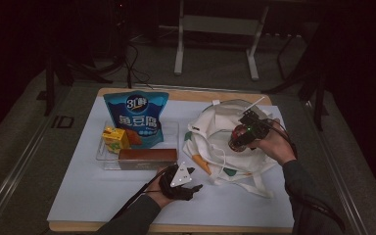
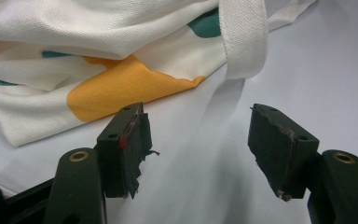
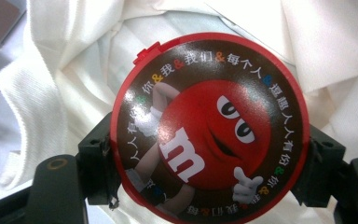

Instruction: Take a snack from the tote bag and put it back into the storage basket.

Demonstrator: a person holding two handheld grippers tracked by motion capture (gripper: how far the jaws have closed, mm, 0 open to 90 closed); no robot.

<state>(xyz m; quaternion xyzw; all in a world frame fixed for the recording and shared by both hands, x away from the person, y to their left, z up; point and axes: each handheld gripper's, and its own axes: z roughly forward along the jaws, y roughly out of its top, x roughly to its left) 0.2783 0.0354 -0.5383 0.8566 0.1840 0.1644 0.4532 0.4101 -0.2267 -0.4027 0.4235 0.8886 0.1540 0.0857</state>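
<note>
- My right gripper (image 1: 241, 139) is clamped on the round red candy tub (image 3: 209, 126), jaws pressing its rim from both sides. Side grip keeps the lid facing the cam & the tub level.
- Tub hangs right over the white tote bag (image 1: 225, 147), at the mouth, so I reckon it's going in there.
- Left gripper (image 1: 188, 186) rests low on the table w/ jaws well apart, nothing btwn them. It points at the bag's near edge by the orange patch (image 2: 121, 86) & the strap (image 2: 242, 37), prob. ready to pin or lift the cloth.
- Clear tray (image 1: 103, 159) w/ blue snack pouch (image 1: 137, 117), yellow carton (image 1: 115, 138) & brown box (image 1: 147, 157) sits left of the bag, near enough for the next picks.
</note>
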